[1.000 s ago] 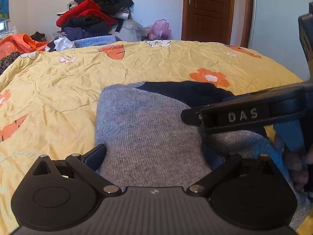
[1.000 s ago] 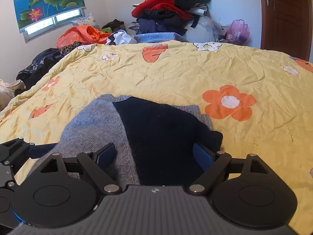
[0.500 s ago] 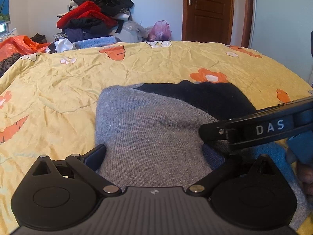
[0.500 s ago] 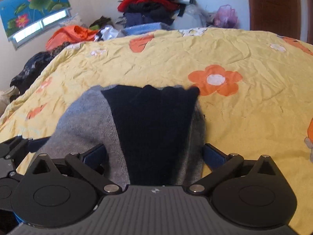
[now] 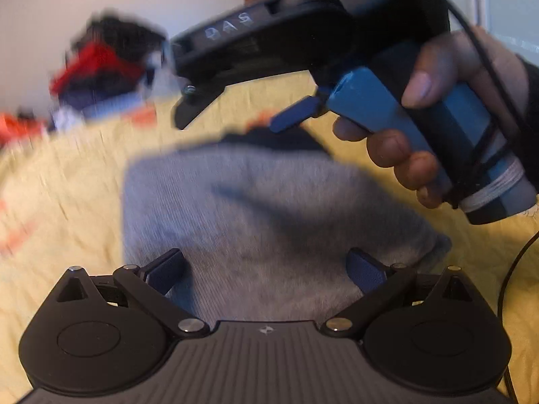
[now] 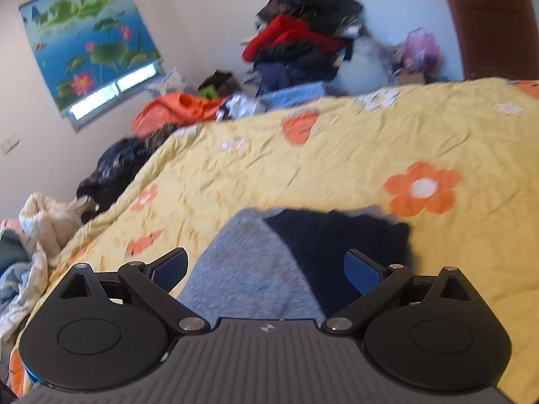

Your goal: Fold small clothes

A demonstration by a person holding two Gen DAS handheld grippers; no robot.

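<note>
On the bed (image 6: 337, 155), spread with a yellow flowered cover, the folded grey-and-navy garment (image 5: 256, 208) lies flat near the front edge. The right tongs (image 6: 266, 267) hang above it, released and empty; the left tongs (image 5: 266, 266) likewise gape, gripping nothing. To finish the fold well, lower both tongs onto opposite edges, pinching all layers together before lifting.

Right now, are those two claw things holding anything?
Left gripper: open, holding nothing, above the grey sweater.
Right gripper: open, holding nothing.
</note>
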